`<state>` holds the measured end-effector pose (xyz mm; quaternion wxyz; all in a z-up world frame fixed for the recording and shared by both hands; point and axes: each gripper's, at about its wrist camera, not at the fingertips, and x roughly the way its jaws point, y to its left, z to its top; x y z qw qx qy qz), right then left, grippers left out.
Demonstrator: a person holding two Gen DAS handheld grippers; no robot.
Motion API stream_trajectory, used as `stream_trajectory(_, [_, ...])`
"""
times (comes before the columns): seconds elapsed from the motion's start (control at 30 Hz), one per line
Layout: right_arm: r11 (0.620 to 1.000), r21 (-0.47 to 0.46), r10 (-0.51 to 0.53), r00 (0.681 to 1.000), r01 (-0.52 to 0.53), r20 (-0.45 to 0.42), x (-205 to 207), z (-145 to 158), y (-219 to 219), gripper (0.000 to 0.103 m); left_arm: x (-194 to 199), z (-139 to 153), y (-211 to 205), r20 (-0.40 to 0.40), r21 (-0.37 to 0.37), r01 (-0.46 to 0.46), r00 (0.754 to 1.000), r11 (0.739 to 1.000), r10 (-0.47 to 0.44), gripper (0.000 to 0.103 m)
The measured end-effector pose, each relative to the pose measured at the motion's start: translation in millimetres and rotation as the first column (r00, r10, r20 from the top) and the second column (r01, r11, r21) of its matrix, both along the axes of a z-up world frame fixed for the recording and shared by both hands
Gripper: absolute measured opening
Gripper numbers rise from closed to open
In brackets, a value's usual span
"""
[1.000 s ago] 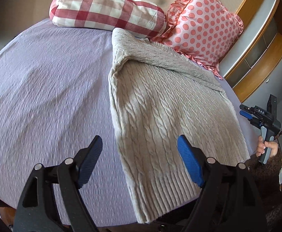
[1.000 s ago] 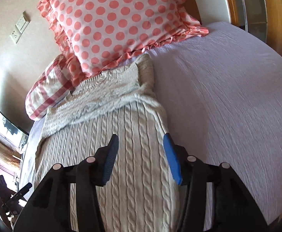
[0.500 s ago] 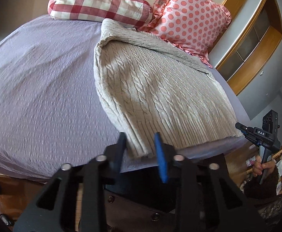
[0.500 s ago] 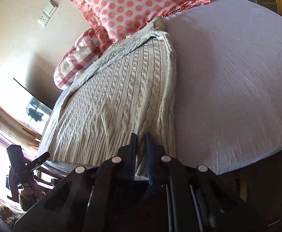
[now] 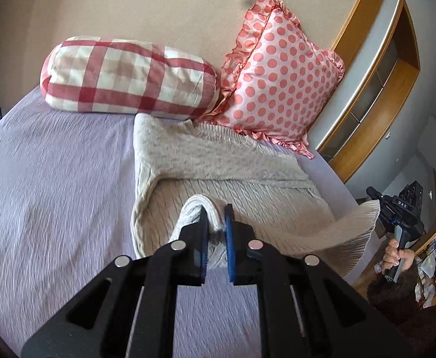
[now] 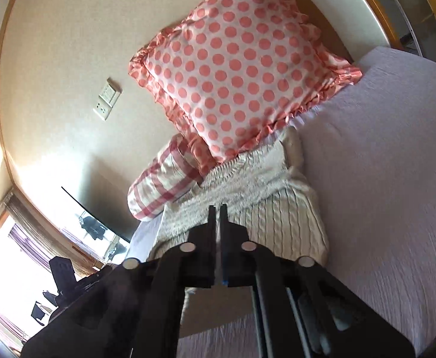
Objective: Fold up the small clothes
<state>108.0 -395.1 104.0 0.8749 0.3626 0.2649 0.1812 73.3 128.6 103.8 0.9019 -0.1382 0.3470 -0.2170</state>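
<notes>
Both the left gripper (image 5: 216, 226) and right gripper (image 6: 217, 223) are clamped on a cream cable-knit sweater's (image 5: 218, 161) hem, lifted above the lilac bed (image 5: 53, 179).

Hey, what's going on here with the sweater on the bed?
A person is folding a cream cable-knit sweater on a purple bed, using a pair of tongs in each hand. The left tongs are shut on the sweater's hem and hold it lifted over the body, toward the pillows. The right tongs are shut on the hem's other corner, also raised. The bottom half is partway through being folded up.
</notes>
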Motion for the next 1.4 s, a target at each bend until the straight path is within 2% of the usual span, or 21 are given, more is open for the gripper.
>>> stream_trajectory(0.07, [1.0, -0.009, -0.026, 1.0, 0.026, -0.004, 45, 9, -2, 0.0, 44, 8, -4, -0.013, 0.013, -0.008, 1.0, 1.0, 0.008, 0.009])
stream_trajectory(0.1, [0.996, -0.067, -0.058, 0.998, 0.056, -0.034, 67, 10, -3, 0.0, 65, 9, -4, -0.023, 0.024, -0.025, 0.999, 0.999, 0.026, 0.009])
stream_trajectory(0.13, [0.994, -0.101, -0.051, 0.995, 0.042, -0.084, 81, 6, -3, 0.0, 81, 8, -4, -0.038, 0.03, -0.042, 0.998, 0.999, 0.044, 0.009])
stream_trajectory(0.2, [0.991, -0.112, 0.06, 0.985, -0.079, -0.16, 87, -7, 7, 0.001, 96, -1, -1, -0.084, -0.014, -0.045, 0.995, 0.999, 0.044, 0.009])
stream_trajectory(0.23, [0.978, -0.162, 0.105, 0.981, -0.133, -0.166, 76, -12, 16, 0.004, 95, -6, -2, -0.093, -0.029, -0.031, 0.995, 0.999, 0.028, 0.009])
stream_trajectory(0.3, [0.936, -0.281, 0.165, 0.969, -0.213, -0.185, 49, -23, 34, 0.022, 89, -16, -5, -0.102, -0.02, -0.005, 0.995, 1.0, 0.003, 0.009])
stream_trajectory(0.33, [0.916, -0.316, 0.194, 0.962, -0.248, -0.192, 35, -30, 41, 0.039, 87, -20, -6, -0.109, -0.02, 0.003, 0.994, 1.0, -0.005, 0.009])
stream_trajectory(0.37, [0.897, -0.343, 0.218, 0.954, -0.278, -0.205, 25, -36, 47, 0.051, 87, -24, -6, -0.117, -0.027, 0.004, 0.993, 1.0, -0.007, 0.009])
stream_trajectory(0.5, [0.836, -0.401, 0.281, 0.92, -0.374, -0.272, 13, -58, 68, 0.051, 90, -30, -5, -0.125, -0.028, 0.005, 0.992, 1.0, -0.009, 0.009])
stream_trajectory(0.63, [0.792, -0.402, 0.339, 0.878, -0.46, -0.338, 21, -78, 82, 0.051, 91, -31, -3, -0.127, -0.037, 0.002, 0.992, 0.999, -0.007, 0.01])
stream_trajectory(0.7, [0.774, -0.417, 0.352, 0.872, -0.476, -0.341, 17, -81, 88, 0.021, 89, -32, -1, -0.13, -0.039, -0.002, 0.992, 0.999, -0.003, 0.01])
stream_trajectory(0.77, [0.789, -0.419, 0.337, 0.887, -0.449, -0.316, 14, -72, 87, 0.015, 87, -30, 3, -0.126, -0.04, -0.009, 0.992, 0.999, 0.004, 0.01])
stream_trajectory(0.83, [0.829, -0.395, 0.313, 0.914, -0.396, -0.259, 16, -55, 77, 0.01, 88, -24, 7, -0.113, -0.049, -0.014, 0.994, 0.999, 0.008, 0.01])
stream_trajectory(0.9, [0.884, -0.349, 0.259, 0.947, -0.311, -0.188, 28, -33, 57, 0.01, 93, -15, 11, -0.093, -0.056, -0.021, 0.996, 0.998, 0.016, 0.01])
stream_trajectory(0.97, [0.934, -0.287, 0.184, 0.975, -0.214, -0.128, 54, -16, 34, 0.01, 106, -5, 13, -0.073, -0.059, -0.031, 0.997, 0.998, 0.027, 0.009])
stream_trajectory(1.07, [0.964, -0.238, 0.098, 0.99, -0.121, -0.106, 116, -11, 19, 0.009, 144, 2, 11, -0.044, -0.016, -0.077, 0.996, 0.997, 0.076, 0.009])
stream_trajectory(1.13, [0.971, -0.231, 0.028, 0.99, -0.06, -0.14, 160, -24, 17, 0.008, 177, -1, 9, -0.05, 0.019, -0.118, 0.992, 0.993, 0.118, 0.009])
stream_trajectory(1.2, [0.971, -0.237, -0.056, 0.98, 0.009, -0.191, 196, -43, 10, 0.008, 211, -14, 10, -0.102, 0.034, -0.156, 0.982, 0.987, 0.159, 0.009])
stream_trajectory(1.33, [0.959, -0.254, -0.198, 0.937, 0.124, -0.288, 227, -83, -1, 0.007, 259, -51, 9, -0.182, 0.114, -0.209, 0.957, 0.971, 0.228, 0.009])
stream_trajectory(1.4, [0.946, -0.279, -0.257, 0.908, 0.166, -0.33, 233, -95, -1, 0.007, 274, -67, 13, -0.217, 0.12, -0.239, 0.941, 0.964, 0.26, 0.009])
